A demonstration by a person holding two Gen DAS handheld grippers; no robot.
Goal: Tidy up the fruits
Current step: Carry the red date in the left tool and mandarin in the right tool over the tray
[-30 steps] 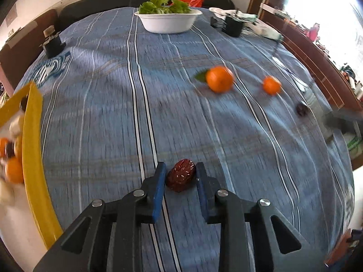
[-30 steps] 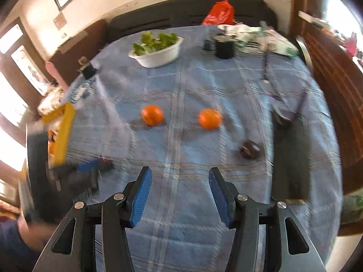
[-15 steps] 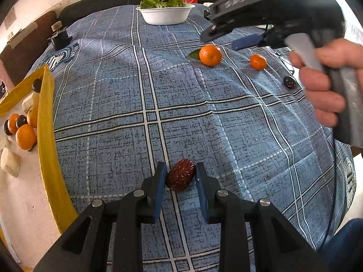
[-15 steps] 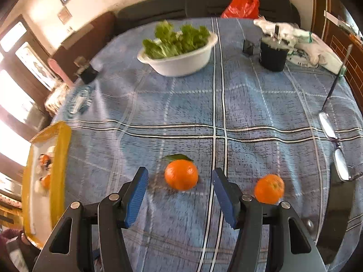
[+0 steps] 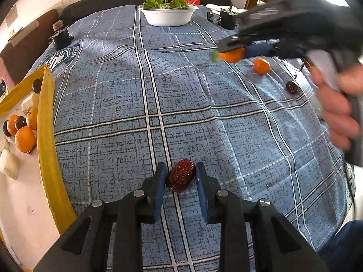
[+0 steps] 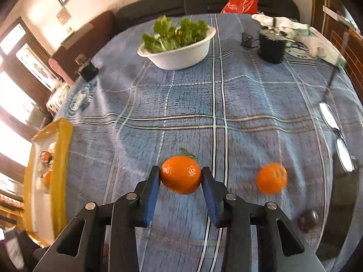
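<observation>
My left gripper (image 5: 180, 167) is shut on a wrinkled red date (image 5: 180, 179), just above the blue checked cloth. To its left lies the yellow-rimmed tray (image 5: 46, 136) with several oranges and dark fruits in it. My right gripper (image 6: 180, 170) has its jaws closing on a leafed orange (image 6: 180, 175), and both blue pads touch its sides. The left wrist view shows the same orange (image 5: 231, 55) held slightly above the cloth. A second orange (image 6: 271, 178) and a dark date (image 6: 308, 221) lie on the cloth to the right.
A white bowl of lettuce (image 6: 179, 56) stands at the far side, with a black cup (image 6: 272, 49) and crumpled wrapping to its right. A small black bottle (image 6: 87, 69) sits far left. Glasses (image 6: 335, 136) lie by the right edge. A red bag (image 6: 240, 0) is behind the table.
My right gripper came forward and down to the leafed orange and its jaws narrowed onto it. The left gripper stays shut on the red date, barely moved.
</observation>
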